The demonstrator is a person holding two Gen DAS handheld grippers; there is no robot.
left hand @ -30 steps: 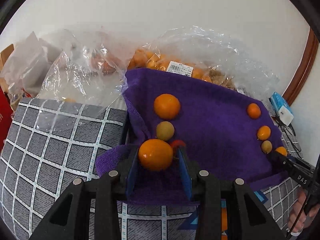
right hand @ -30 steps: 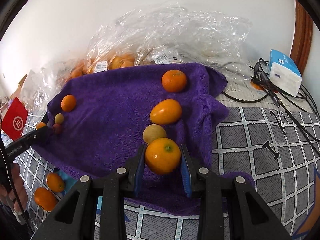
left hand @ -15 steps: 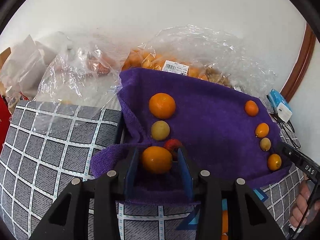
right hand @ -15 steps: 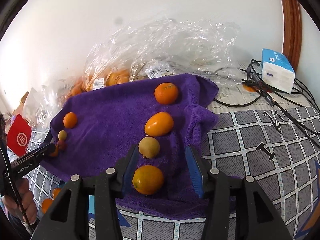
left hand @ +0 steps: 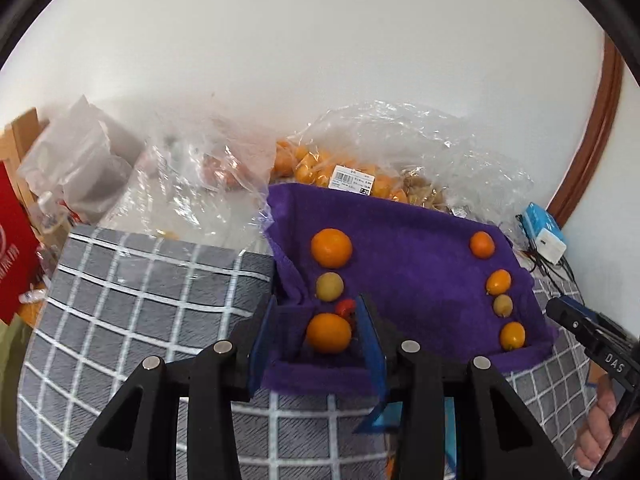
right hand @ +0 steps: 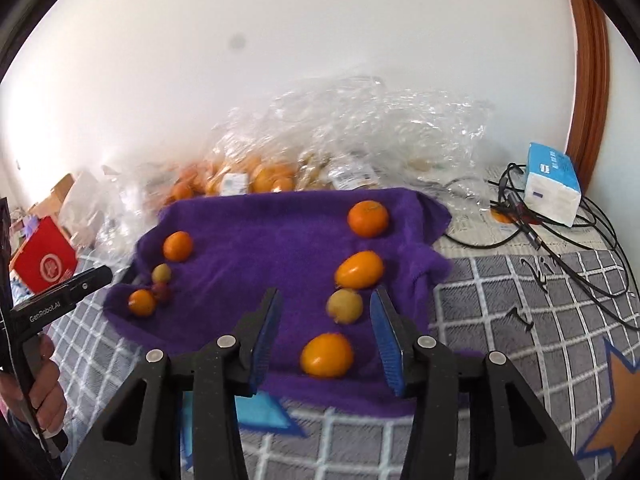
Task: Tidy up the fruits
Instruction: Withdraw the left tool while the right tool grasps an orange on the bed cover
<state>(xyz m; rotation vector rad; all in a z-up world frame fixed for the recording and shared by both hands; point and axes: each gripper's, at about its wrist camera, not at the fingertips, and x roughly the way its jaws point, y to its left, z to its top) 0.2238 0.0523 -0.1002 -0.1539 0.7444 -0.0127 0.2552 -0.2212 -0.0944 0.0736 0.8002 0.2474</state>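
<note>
White wall behind; grey checked cloth (left hand: 132, 304) over the surface, a purple towel (left hand: 408, 264) spread on it, clear plastic bags of fruit (left hand: 360, 160) heaped along the wall, a blue-and-white box (right hand: 552, 188) with black cables (right hand: 560, 240) at the right. Fruit on the towel stands in two columns running away from the cameras. Left column, far to near: round orange (left hand: 331, 248), small yellow-green fruit (left hand: 329, 286), small red fruit (left hand: 346, 308), orange (left hand: 328, 333) touching the red one. Right column, far to near: round orange (right hand: 368, 218), oval orange (right hand: 359, 269) with its long axis lying across the column and tilted up to the right, yellowish round fruit (right hand: 345, 305), orange (right hand: 327, 355). Left gripper (left hand: 316, 340) angles down at the towel, its blue pads parted either side of the nearest left-column orange and clear of it, holding nothing. Right gripper (right hand: 326, 332) angles down likewise, jaws apart and empty; the nearest right-column orange lies on the towel between and below its pads, untouched, the yellowish fruit just beyond. Each view shows the other gripper's black body at its edge, gripped by a hand (right hand: 40, 384).
</note>
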